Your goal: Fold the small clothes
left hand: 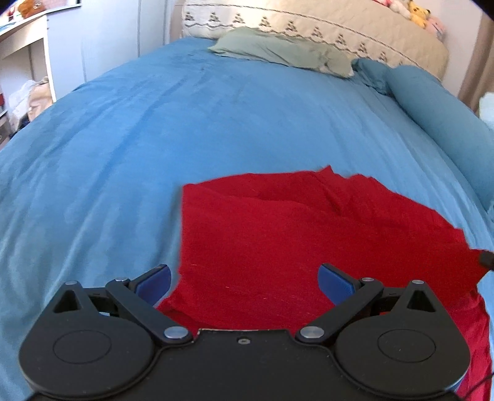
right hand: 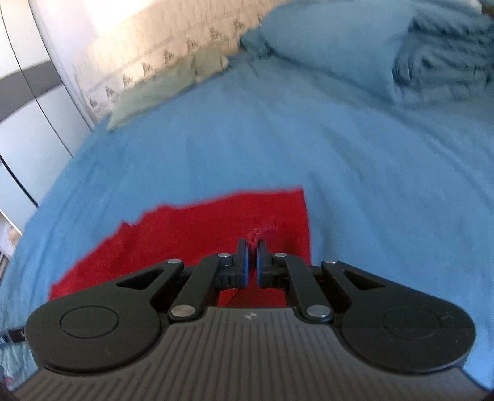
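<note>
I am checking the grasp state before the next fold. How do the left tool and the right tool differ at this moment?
The left tool is wide open; the right tool is shut. The left tool holds nothing and sits over the red cloth; the right tool pinches a bunched bit of that cloth between its pads. Both have black bodies and blue pads, and both are over the blue bedcover.

A home bedroom: blue-covered bed [left hand: 216, 123], pillows [left hand: 278, 49], padded headboard [left hand: 339, 27], plush toys [left hand: 416, 14].

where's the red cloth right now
The red cloth lies on the blue bedspread, near its front edge. The open left tongs hover over it; the right tongs pinch a fold.
</note>
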Tool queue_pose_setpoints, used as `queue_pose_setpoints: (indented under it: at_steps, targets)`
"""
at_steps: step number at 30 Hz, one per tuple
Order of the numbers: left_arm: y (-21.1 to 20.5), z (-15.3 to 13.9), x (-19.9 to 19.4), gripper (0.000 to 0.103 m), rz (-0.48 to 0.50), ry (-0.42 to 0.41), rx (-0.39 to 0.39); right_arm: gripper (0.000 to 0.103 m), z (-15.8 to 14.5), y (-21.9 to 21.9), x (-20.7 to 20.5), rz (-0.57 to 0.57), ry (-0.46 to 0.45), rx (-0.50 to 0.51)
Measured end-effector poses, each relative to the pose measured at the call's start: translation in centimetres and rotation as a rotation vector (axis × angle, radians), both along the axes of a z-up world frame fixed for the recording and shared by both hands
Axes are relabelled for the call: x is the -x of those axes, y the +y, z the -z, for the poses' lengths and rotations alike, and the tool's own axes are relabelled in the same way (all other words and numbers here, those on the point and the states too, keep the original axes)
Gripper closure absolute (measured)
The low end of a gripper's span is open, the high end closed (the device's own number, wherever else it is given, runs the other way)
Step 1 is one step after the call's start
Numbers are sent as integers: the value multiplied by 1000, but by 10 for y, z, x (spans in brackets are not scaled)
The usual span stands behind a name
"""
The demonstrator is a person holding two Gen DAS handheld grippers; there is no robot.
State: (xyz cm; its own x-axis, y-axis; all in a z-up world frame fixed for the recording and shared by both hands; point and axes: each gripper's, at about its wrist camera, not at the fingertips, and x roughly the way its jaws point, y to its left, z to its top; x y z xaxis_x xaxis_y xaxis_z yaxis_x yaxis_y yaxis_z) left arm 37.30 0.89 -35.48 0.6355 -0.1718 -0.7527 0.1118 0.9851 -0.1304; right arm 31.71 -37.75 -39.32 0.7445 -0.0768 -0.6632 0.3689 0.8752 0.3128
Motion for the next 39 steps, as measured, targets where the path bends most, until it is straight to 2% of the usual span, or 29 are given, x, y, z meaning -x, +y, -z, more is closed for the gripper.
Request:
queue_pose_setpoints:
  at_steps: [2, 5, 7, 8, 9, 10, 12, 16, 19, 21, 23, 26, 29, 33, 39]
  targets:
    - [-6, 2, -2, 0, 15, 3, -10, 83, 14, -2, -4, 0, 30, 16]
    - [-13, 3, -5, 0, 35, 3, -18, 75, 22, -3, -2, 14, 67, 20]
    - [-17, 2, -7, 0, 46, 0, -21, 49, 21, -4, 2, 29, 70, 29]
    - [-19, 1, -9, 0, 51, -2, -22, 29, 17, -3, 8, 35, 61, 42]
    - [-21, 1, -10, 0, 56, -4, -23, 15, 12, -1, 10, 35, 37, 63]
    - [-23, 1, -11, 0, 61, -6, -24, 10, 7, 5, 14, 26, 13, 82]
    - [-27, 3, -16, 0, 73, 2, -22, 9, 1, 16, 15, -32, -10, 102]
    - [-34, 19, -26, 0, 87, 30, -39, 9, 13, 32, 5, -150, 3, 73]
    - [-34, 35, -30, 0, 82, 54, -53, 9, 35, 28, -8, -143, 51, 31]
    - [-33, 46, -31, 0, 74, 77, -48, 8, 45, 21, -6, -120, 45, -6]
    - [-32, 52, -28, 0, 74, 68, -44, 8, 48, 16, -2, -116, 20, -31]
    - [-34, 49, -27, 0, 81, 62, -58, 8, 42, 16, -4, -133, 36, -25]
    - [-31, 30, -21, 0, 75, 29, -50, 7, 23, 16, 5, -138, 11, -13]
    - [-18, -13, 4, 0, 53, -58, -52, 7, -22, 15, 29, -137, -64, 17]
    - [11, -92, 82, 0, -3, -188, -48, 7, -108, 19, 100, -186, -204, 90]
